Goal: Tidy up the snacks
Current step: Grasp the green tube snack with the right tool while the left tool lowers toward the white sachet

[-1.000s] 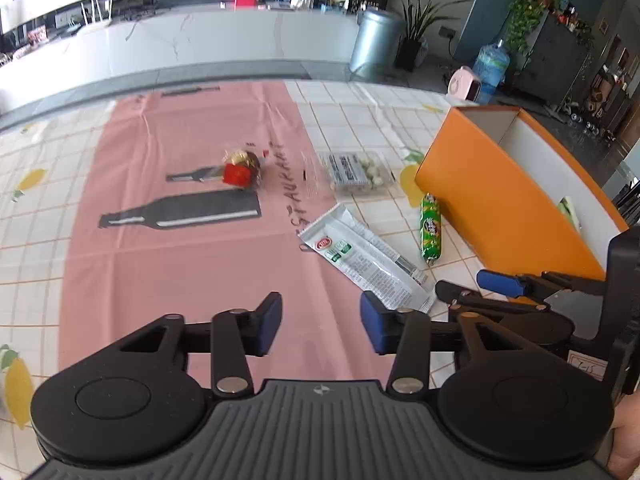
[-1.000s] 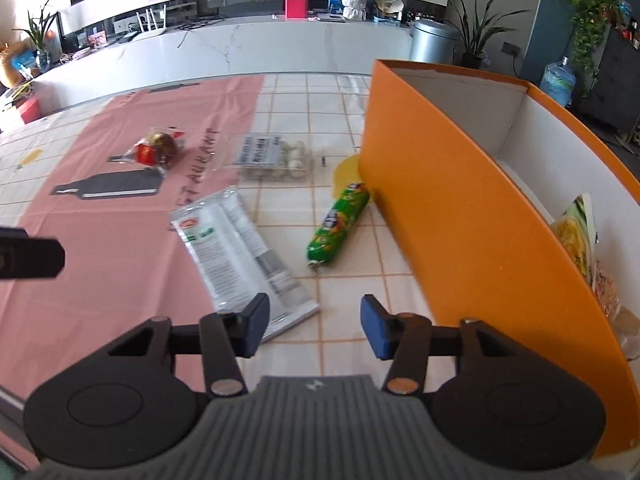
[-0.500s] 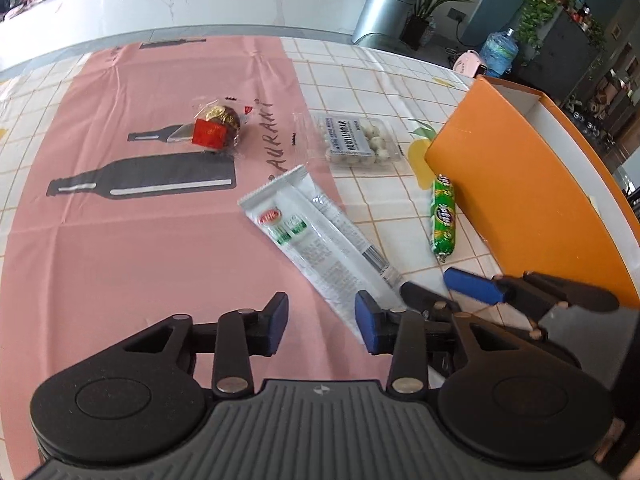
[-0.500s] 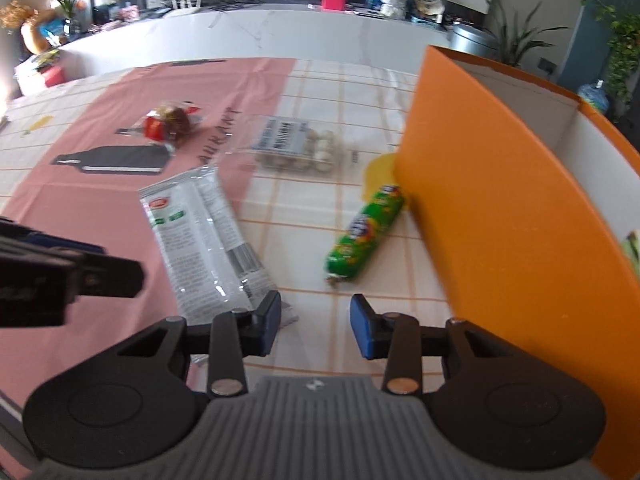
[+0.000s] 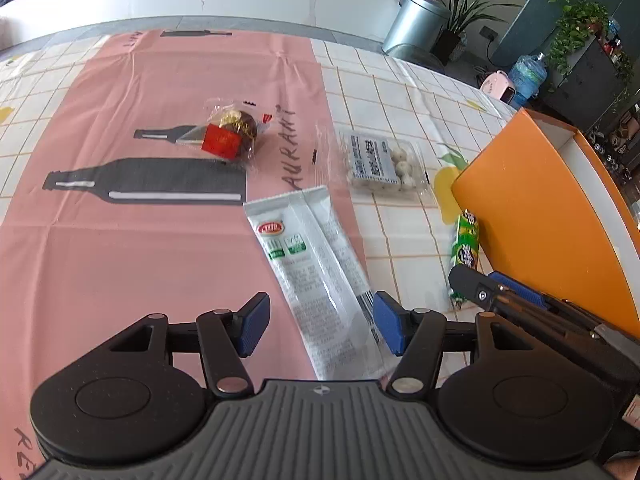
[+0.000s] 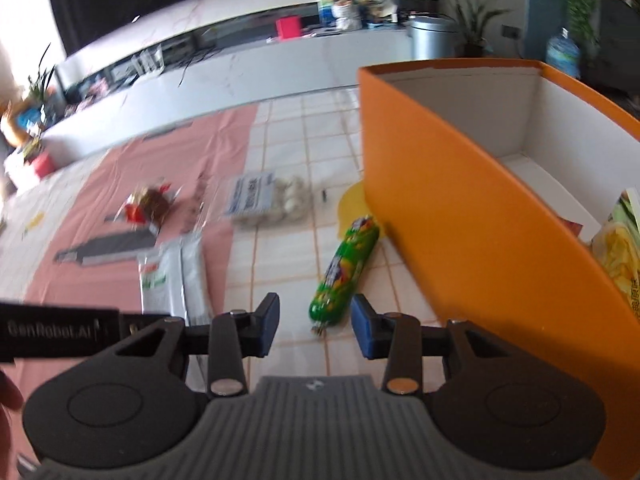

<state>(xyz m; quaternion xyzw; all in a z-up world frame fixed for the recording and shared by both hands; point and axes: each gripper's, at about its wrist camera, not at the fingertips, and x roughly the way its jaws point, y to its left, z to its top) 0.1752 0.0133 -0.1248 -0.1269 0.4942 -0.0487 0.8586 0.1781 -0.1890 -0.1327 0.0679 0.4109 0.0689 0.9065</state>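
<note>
The white snack packet (image 5: 316, 276) lies flat on the table, straddling the edge between the pink cloth (image 5: 120, 264) and the white tiled cloth (image 5: 400, 216), its near end running down between the fingers of the left gripper (image 5: 320, 324). Those fingers have just been opening and now stand wide, one blue pad (image 5: 252, 322) on each side of the packet; the right-hand pad sits at the packet's edge and neither pad presses on it. The green sausage-shaped snack (image 6: 344, 276) lies on the tiled cloth just beside the outer wall of the orange box (image 6: 460, 216), its near tip just ahead of the gap of the right gripper (image 6: 316, 326). The right gripper's fingers stand moderately apart with nothing held between them. In the left wrist view the right gripper (image 5: 480, 286) reaches in from the right, its tips at the near end of the green snack. Farther off lie a clear pack of small white balls (image 5: 384, 164) on the tiled cloth and a clear bag with a red label (image 5: 230, 132) on the pink cloth. The orange box has a white interior; yellow snack bags (image 6: 622, 256) lie inside at its near end.
</note>
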